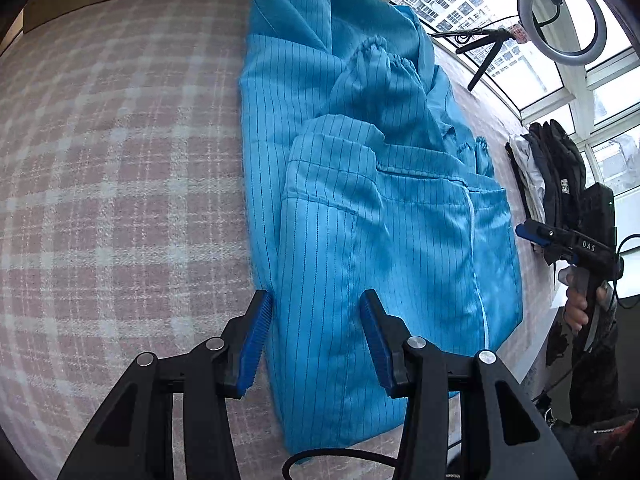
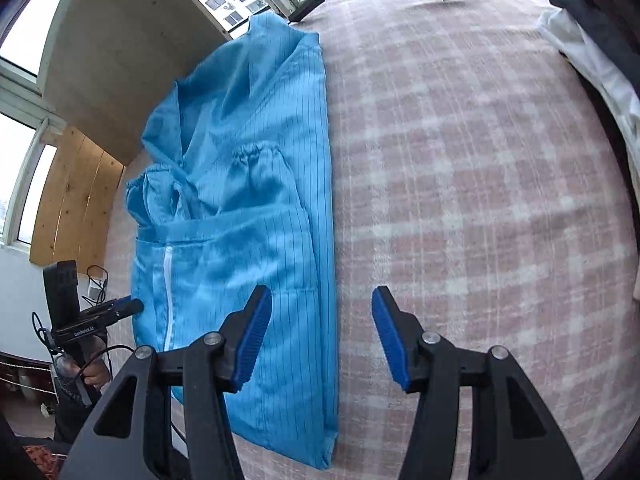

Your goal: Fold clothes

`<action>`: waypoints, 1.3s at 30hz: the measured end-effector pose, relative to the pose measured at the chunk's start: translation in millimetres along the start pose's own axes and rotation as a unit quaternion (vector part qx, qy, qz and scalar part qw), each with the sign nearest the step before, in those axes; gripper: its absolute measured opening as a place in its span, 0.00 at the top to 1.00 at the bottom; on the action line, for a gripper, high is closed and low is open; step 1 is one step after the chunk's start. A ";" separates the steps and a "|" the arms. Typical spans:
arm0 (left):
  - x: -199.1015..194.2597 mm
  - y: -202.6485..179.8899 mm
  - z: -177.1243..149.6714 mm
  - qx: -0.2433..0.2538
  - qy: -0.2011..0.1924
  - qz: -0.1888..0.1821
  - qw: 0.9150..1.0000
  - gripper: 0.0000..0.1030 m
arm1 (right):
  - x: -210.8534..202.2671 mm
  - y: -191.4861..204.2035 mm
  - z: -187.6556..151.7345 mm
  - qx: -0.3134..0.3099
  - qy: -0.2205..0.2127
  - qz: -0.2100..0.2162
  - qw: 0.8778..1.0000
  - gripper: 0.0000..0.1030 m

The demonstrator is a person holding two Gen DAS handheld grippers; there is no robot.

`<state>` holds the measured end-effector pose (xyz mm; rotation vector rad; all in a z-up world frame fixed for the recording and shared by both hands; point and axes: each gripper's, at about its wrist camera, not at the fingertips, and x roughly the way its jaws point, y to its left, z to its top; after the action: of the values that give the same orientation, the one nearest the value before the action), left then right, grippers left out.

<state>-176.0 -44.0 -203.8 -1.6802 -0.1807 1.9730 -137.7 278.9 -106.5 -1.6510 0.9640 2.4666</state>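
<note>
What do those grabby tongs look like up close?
Each pair of tongs, the left tongs and the right tongs, has black angular plastic arms joined by round silver pins, tipped with ribbed blue pads. Seen from the side, the right tongs' black pistol-shaped handle carries white letters, and thin black cables trail from it.

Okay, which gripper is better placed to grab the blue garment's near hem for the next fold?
Left, probably. The left gripper hangs open directly over the blue garment, near its hem. The right gripper is open too, but straddles the garment's side edge, half over the plaid cover.

Left hand-held gripper [image 1: 316,344] and right hand-held gripper [image 2: 322,340], both tilted downward, jaws apart, empty.
</note>
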 end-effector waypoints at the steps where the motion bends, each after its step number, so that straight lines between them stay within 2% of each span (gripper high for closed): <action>1: -0.6 -1.7 -1.4 0.001 0.000 0.004 1.000 0.59 | 3.7 2.3 -1.2 -0.005 0.000 0.006 1.000 0.50; 3: -0.9 -2.6 -4.4 0.001 0.002 0.010 1.000 0.59 | 10.3 11.9 1.0 -0.022 0.002 0.011 1.000 0.50; 4: -2.4 -1.0 -6.4 -0.002 0.000 0.008 1.000 0.63 | 14.0 17.8 3.0 -0.036 0.005 0.004 0.999 0.50; 5: -4.3 1.3 -8.5 -0.006 -0.004 0.004 1.000 0.73 | 18.4 23.3 5.2 -0.046 0.009 -0.007 0.999 0.51; 8: -10.1 8.9 -15.2 -0.021 -0.014 -0.007 1.000 0.90 | 24.7 34.4 11.9 -0.068 0.015 -0.007 0.998 0.86; 12: -18.4 19.7 -28.2 -0.044 -0.025 -0.016 0.999 0.94 | 19.9 47.1 16.4 -0.106 0.008 -0.014 0.994 0.94; 15: -17.8 24.9 -35.7 -0.052 -0.022 -0.017 0.998 0.92 | 27.5 45.1 20.9 -0.098 0.004 -0.017 0.995 0.94; 17: -19.4 27.9 -32.8 -0.060 -0.026 -0.003 0.998 0.84 | 38.5 46.8 23.1 -0.110 0.020 -0.030 0.993 0.93; 19: -27.8 26.8 -29.6 -0.071 -0.045 0.015 0.996 0.76 | 36.3 52.7 25.1 -0.124 0.020 -0.043 0.991 0.91; 20: -34.1 24.8 -28.2 -0.074 -0.061 0.024 0.995 0.76 | 31.3 53.8 26.2 -0.126 0.013 -0.045 0.991 0.85; 21: -40.1 21.3 -24.7 -0.064 -0.074 0.028 0.995 0.75 | 23.5 52.5 27.3 -0.122 0.001 -0.039 0.992 0.80; 23: -52.2 13.0 -16.3 -0.035 -0.098 0.032 0.994 0.61 | 11.1 46.6 30.8 -0.110 -0.016 -0.024 0.994 0.77; 24: -54.9 8.2 -10.6 -0.021 -0.104 0.032 0.994 0.59 | 7.5 43.1 32.9 -0.104 -0.018 -0.018 0.994 0.77; 30: -23.3 -20.8 31.8 0.061 -0.070 0.062 0.994 0.58 | 26.7 42.6 37.8 -0.099 0.002 -0.018 0.995 0.77; 33: -8.2 -20.9 45.3 0.068 -0.062 0.057 0.994 0.60 | 40.3 44.3 40.7 -0.098 0.013 -0.019 0.995 0.77; 34: -6.4 -18.6 46.6 0.063 -0.061 0.056 0.995 0.67 | 43.7 44.6 42.1 -0.097 0.015 -0.019 0.995 0.77; 35: -5.1 -15.7 47.2 0.058 -0.060 0.055 0.995 0.80 | 46.3 45.0 43.3 -0.095 0.016 -0.018 0.995 0.77; 37: -3.3 -10.8 47.6 0.043 -0.060 0.055 0.996 0.94 | 48.7 48.0 45.2 -0.096 0.016 -0.010 0.995 0.78; 39: -10.3 -5.2 42.7 0.025 -0.073 0.052 0.996 0.95 | 46.6 56.4 46.9 -0.106 0.005 -0.003 0.994 0.91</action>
<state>-214.1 -34.4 -183.4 -1.5434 -0.0968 2.1597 -216.5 242.3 -107.2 -1.7213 0.7165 2.6399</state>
